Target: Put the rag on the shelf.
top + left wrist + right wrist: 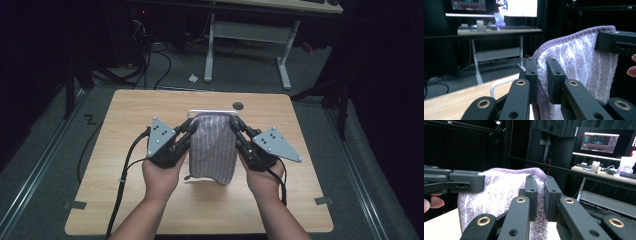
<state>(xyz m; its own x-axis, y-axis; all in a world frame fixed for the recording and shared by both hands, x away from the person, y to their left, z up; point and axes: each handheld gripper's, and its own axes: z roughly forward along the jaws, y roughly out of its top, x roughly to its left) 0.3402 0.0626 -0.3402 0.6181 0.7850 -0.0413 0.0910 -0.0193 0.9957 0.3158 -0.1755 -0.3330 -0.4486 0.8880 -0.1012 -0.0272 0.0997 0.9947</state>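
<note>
**Inspector A:** One wooden table (150, 200) carries the whole scene in the high view. No container is on it, only a thin white frame (212, 112) standing at the far middle, with a small dark round fitting (238, 105) just beyond it.

**Inspector B:** Confirmed. Next in size, the towel?

**Inspector A:** A lilac towel with pale stripes (214, 149), held up off the tabletop between the two tools, its top edge level with the white frame and its lower fold hanging near the person's hands. Whether it touches the frame I cannot tell.

**Inspector B:** Left gripper?

**Inspector A:** The left gripper (190, 127) has its jaws nearly together, pinching the towel's left top corner. In the left gripper view (541, 72) the hem runs between both jaws with only cloth thickness in the gap.

**Inspector B:** Right gripper?

**Inspector A:** The right gripper (235, 125) matches: jaws drawn close, clamping the right top corner. In the right gripper view (540, 188) the terry edge sits squeezed between them, and the opposite tool grips the far corner.
</note>
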